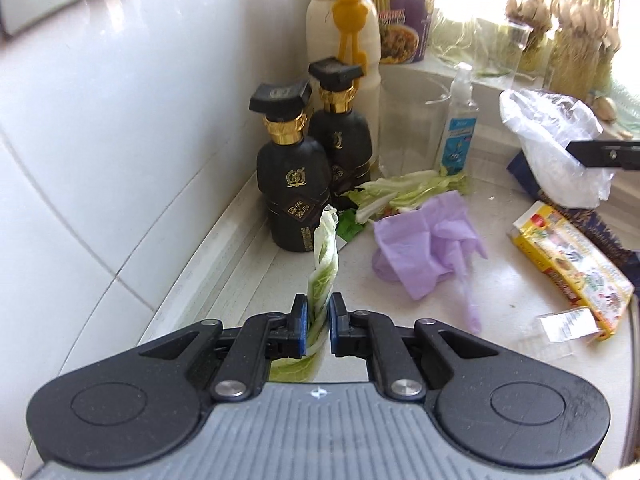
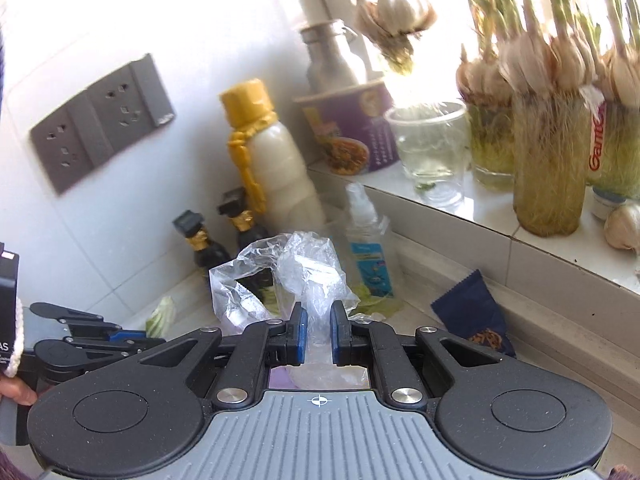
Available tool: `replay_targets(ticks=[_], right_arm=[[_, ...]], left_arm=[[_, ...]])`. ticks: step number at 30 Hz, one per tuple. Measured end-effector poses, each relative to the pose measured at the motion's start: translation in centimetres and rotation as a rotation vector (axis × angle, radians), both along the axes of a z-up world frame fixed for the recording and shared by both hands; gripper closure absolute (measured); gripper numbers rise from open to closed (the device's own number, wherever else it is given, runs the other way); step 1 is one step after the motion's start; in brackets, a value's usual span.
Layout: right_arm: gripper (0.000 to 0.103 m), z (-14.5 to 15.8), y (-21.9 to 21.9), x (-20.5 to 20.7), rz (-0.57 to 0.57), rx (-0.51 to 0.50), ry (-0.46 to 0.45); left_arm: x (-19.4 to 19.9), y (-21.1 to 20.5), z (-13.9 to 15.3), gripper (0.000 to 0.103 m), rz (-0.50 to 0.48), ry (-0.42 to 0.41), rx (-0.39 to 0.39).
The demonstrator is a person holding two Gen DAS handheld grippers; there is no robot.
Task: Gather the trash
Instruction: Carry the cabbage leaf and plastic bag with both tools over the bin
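**Operator:** Trash first: I'm holding a limp, pale green cabbage leaf strip pinched in the left gripper, jaws clamped on its lower end, above the speckled white counter. The right gripper is closing its jaws on a crumpled clear plastic bag.

**Spotter:** How are they handling?

**Operator:** Both seem light and floppy. I'm judging the leaf as wet and easy to tear, the bag as slippery, so gripping bunched folds looks safest.

**Spotter:** What's left?

**Operator:** More cabbage scraps, a crumpled lilac plastic glove and a yellow printed carton are lying on the counter.

**Spotter:** Containers?

**Operator:** A clear cup on the sill is holding water, I think; glass jars are holding sprouting garlic.
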State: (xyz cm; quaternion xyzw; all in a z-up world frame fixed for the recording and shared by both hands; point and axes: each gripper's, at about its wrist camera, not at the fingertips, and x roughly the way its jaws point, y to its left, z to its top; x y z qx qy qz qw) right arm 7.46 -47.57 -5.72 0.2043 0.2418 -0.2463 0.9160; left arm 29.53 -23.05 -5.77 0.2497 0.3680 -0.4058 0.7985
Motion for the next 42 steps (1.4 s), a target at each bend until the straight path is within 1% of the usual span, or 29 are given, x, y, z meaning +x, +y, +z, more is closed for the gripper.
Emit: replay_targets(ticks=[6, 10, 19, 22, 27, 34, 42], right_arm=[[0.093, 0.6, 2.8, -0.3, 0.038, -0.016, 0.013], [0.093, 1.1, 4.7, -0.7, 0.063, -0.017, 0.014], [0.093, 2.0, 9.3, -2.0, 0.111, -0.013, 0.021], [0.093, 2.0, 10.9, -2.4, 0.127, -0.01, 0.032], [0.093, 1.9, 13.7, -3.1, 0.152, -0.002, 0.048], [0.093, 1.7, 17.1, -4.1, 0.187, 0.012, 0.07], [0.093, 1.4, 21.2, -4.5, 0.24, -0.001, 0.106]], left_arm=[[-2.0, 0.8, 1.1, 0.094, 0.029, 0.004, 0.004], [-3.8, 2.4, 2.3, 0.094, 0.036, -0.001, 0.008], [-7.6, 6.0, 4.0, 0.094, 0.082, 0.032, -0.004], [-8.5, 7.3, 4.6, 0.094, 0.106, 0.046, -0.017], [-10.2, 10.0, 5.4, 0.094, 0.133, 0.076, -0.068], [-12.6, 13.3, 6.1, 0.094, 0.172, 0.084, -0.082], [-14.4, 17.7, 6.7, 0.094, 0.248, 0.115, -0.141]])
